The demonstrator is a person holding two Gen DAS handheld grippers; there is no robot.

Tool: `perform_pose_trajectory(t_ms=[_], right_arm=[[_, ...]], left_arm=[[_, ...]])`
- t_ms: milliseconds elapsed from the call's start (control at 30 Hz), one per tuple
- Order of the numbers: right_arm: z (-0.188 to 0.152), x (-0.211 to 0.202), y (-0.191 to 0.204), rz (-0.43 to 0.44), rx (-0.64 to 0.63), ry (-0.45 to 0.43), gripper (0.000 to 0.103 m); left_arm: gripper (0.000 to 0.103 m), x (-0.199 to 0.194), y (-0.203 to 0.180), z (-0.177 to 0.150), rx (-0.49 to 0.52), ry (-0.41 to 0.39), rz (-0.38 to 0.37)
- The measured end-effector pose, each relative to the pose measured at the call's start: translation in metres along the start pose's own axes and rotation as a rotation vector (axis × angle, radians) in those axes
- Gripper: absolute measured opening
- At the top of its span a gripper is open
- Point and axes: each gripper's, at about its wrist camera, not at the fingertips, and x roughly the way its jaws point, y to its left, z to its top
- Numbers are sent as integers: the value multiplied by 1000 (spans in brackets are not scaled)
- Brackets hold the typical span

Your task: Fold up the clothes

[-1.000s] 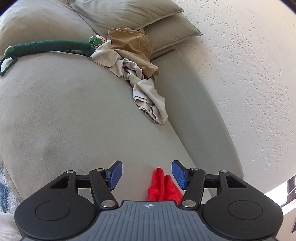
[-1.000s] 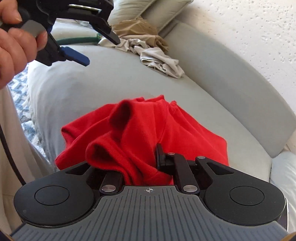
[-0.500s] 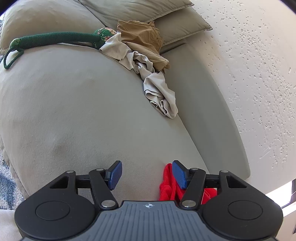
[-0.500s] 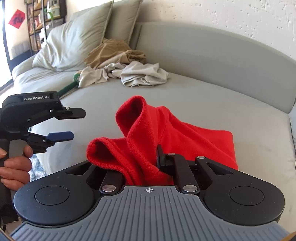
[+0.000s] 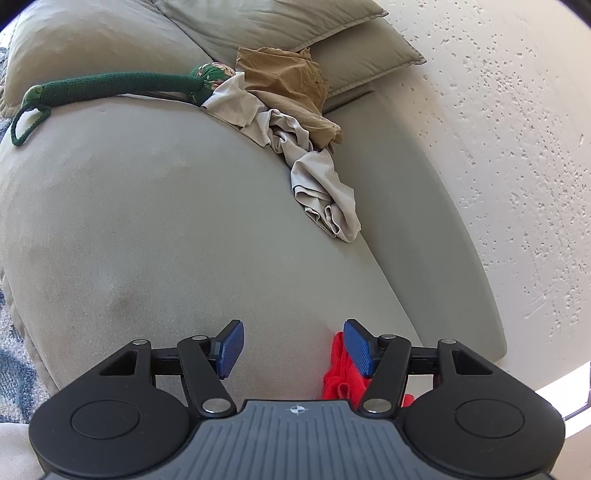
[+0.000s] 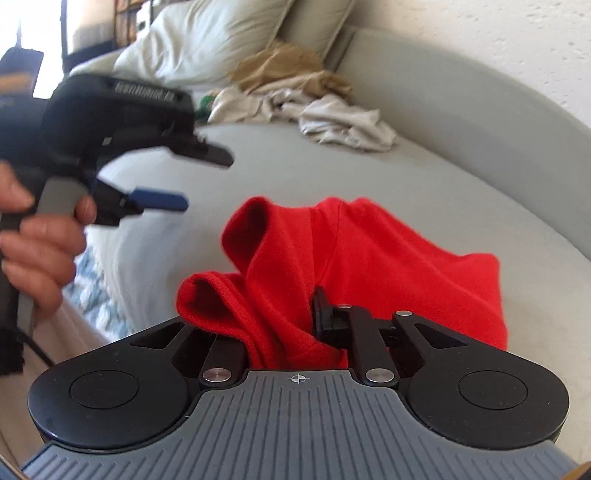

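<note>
A red garment (image 6: pixel 369 258) lies bunched on the grey sofa seat (image 6: pixel 369 173). One raised fold of it runs between the fingers of my right gripper (image 6: pixel 286 314). The jaws are opening, but the cloth still fills the gap and hides the left finger. My left gripper (image 5: pixel 293 347) hovers over the seat (image 5: pixel 166 240), open, with nothing between its blue pads. An edge of the red garment (image 5: pixel 340 380) shows behind its right pad. In the right wrist view the left gripper (image 6: pixel 192 177) hangs left of the garment, held by a hand (image 6: pixel 40 240).
A crumpled pile of beige clothes (image 5: pixel 295 147) with a tan garment (image 5: pixel 284 77) on top lies at the seat's far end, against pillows (image 5: pixel 277 22). A green cord-wrapped stick (image 5: pixel 110 85) lies beside it. A rough white wall (image 5: pixel 498 147) backs the sofa. A patterned rug (image 5: pixel 14 362) lies at the left.
The right wrist view has swung and risen a little, and the left gripper now looms larger and nearer in it. The red fold stays between the right fingers. The left view barely shifted.
</note>
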Motion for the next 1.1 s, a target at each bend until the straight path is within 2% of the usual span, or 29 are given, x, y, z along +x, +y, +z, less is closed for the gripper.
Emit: perform_pose_trajectory(t_ms=[33,67,100,200,300,400,467,500,533,567,600,667,700,767,833,867,900,967,1033,1100], right_arm=[[-3,-5,3,8,-24,-10,39],[-4,-14,6,36,-43,-14,46],[-6,-24,5,107,-49,-12,60],[-18,-64,-5,305,-32,-17,61],[-35,-102,-27,306,19,-28,61],[-52,-127,-65,245,166,-70,63],[-63,-129,-91,196,272,-107,63],[-69,-130,-104,172,324,-125,58],[-71,-125,-113,170,356,-131,33],[-73,-119,-122,168,386,-137,17],[-72,-107,-131,177,395,-149,9],[-74,-88,-129,166,340,-136,9],[-75,-79,-129,160,313,-127,10],[-83,-62,-126,167,285,-33,12],[-97,-58,-126,171,272,53,12],[-103,-63,-128,173,270,62,12],[-108,-69,-130,175,269,70,12],[-111,-85,-141,184,315,72,19],[-108,-96,-156,194,368,28,36],[-105,-103,-170,201,425,-21,42]], left_arm=[[57,-1,1,0,-3,-4,-3],[57,-2,1,0,-6,-7,-5],[57,-4,1,0,-9,-11,-10],[57,-10,-4,-3,14,-23,-43],[57,-18,-21,-12,102,-22,-88],[52,-28,-59,-37,265,28,-168],[50,-31,-91,-64,410,71,-192],[44,-30,-104,-77,486,93,-184],[41,-29,-117,-91,563,116,-164],[37,-27,-125,-105,625,135,-141],[34,-24,-128,-116,664,167,-104],[31,-19,-131,-138,731,238,-23],[30,-18,-127,-145,741,275,16],[30,-16,-113,-158,746,373,74],[30,-15,-97,-164,747,453,138],[31,-15,-90,-165,745,480,175],[27,-20,-87,-162,730,481,172],[28,-31,-83,-153,692,469,144],[29,-45,-93,-142,676,417,47],[36,-55,-107,-132,673,348,-54]])
